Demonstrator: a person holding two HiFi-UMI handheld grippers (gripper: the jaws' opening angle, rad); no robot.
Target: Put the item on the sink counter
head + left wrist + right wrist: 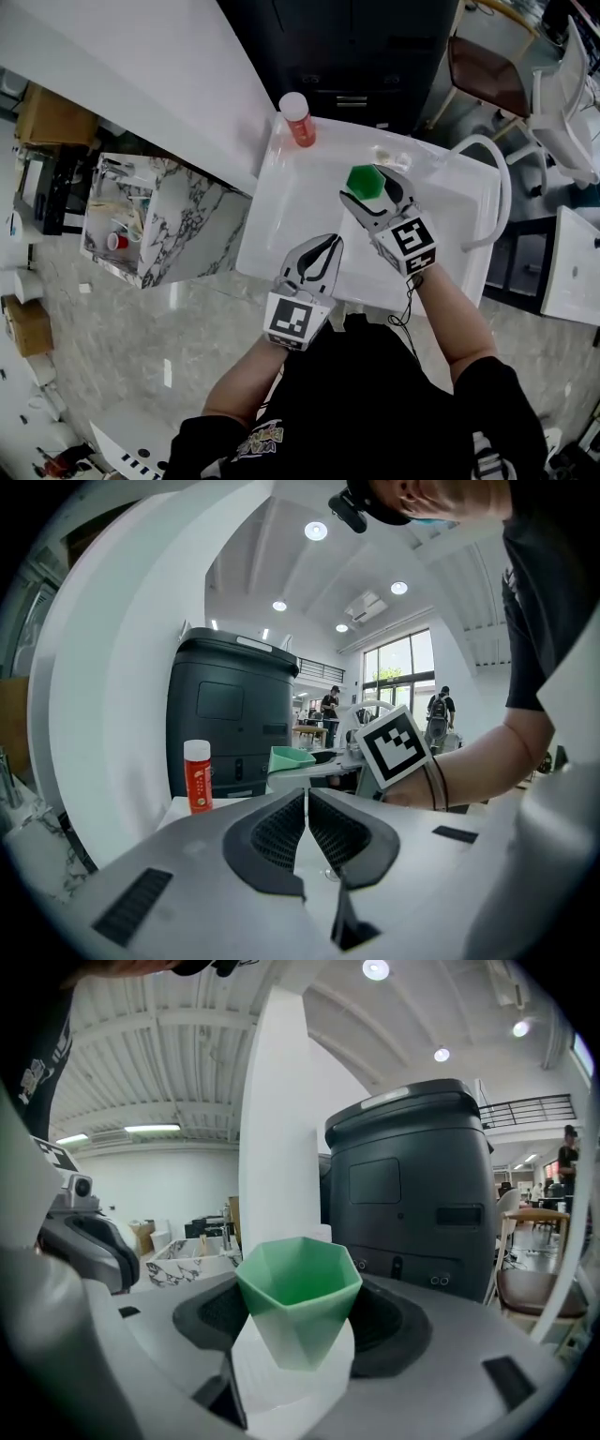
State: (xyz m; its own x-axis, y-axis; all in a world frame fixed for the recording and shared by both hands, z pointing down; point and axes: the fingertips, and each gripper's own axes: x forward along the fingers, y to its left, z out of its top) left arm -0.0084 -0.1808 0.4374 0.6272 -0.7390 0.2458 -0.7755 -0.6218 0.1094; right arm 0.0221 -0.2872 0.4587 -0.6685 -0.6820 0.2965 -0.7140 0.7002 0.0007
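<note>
A green faceted cup point(365, 180) with a pale lower half point(298, 1309) sits between the jaws of my right gripper point(371, 193), which is shut on it above the white sink counter point(300, 202). The cup point(291, 759) stands upright with its mouth open. My left gripper point(319, 258) hangs over the counter's near edge, its jaws pressed together with nothing in them point(307, 829). An orange bottle with a white cap point(297, 119) stands at the counter's far left corner, also seen as the orange bottle point(197, 775) in the left gripper view.
A curved white faucet point(494, 178) rises at the counter's right side. A dark cabinet point(347, 47) stands behind it. A white wall slab point(141, 66) runs along the left. A marble-patterned open box point(155, 220) sits on the floor at left. Chairs point(525, 84) stand at the far right.
</note>
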